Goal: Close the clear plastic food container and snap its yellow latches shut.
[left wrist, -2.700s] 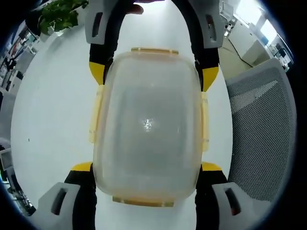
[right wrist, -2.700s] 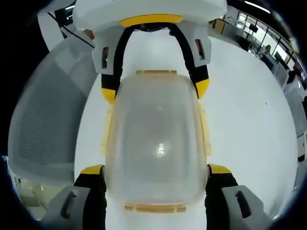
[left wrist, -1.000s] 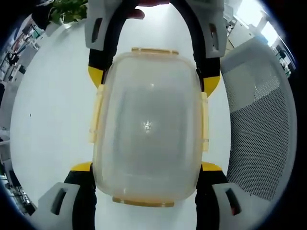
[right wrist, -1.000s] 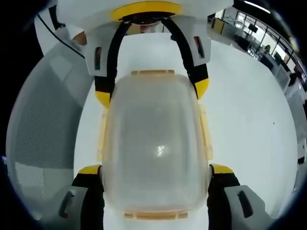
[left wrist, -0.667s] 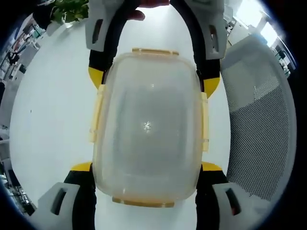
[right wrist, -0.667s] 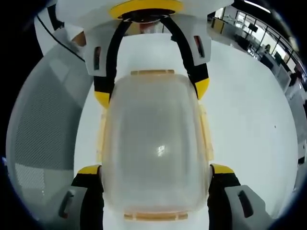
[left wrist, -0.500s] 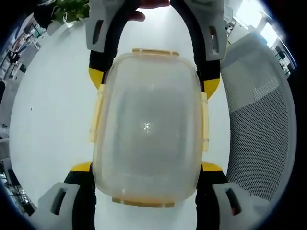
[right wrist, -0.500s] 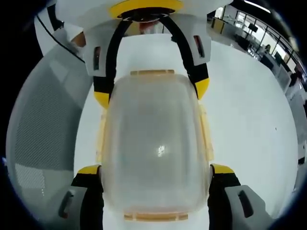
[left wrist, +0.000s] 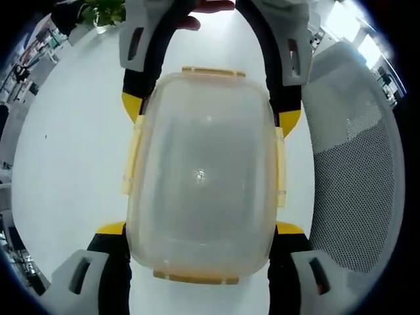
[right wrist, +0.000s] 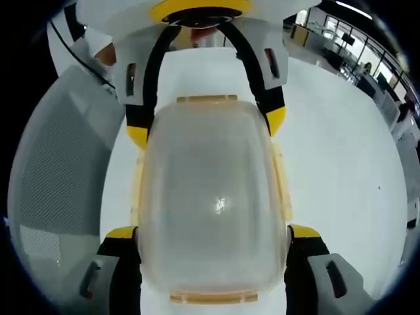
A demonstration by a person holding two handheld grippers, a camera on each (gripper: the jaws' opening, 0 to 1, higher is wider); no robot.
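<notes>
The clear container (left wrist: 202, 177) hung above the white table (left wrist: 72, 151), lid on and yellow latches (left wrist: 280, 167) lying flat along its sides. The left gripper (left wrist: 200, 230) clamped one end and the right gripper (right wrist: 213, 233) clamped the other. A mesh chair (left wrist: 357, 164) stood beside the table.

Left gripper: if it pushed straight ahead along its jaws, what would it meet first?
The left gripper is shut on the clear container; beyond it, likely the right gripper on the far end. Depth unclear.
</notes>
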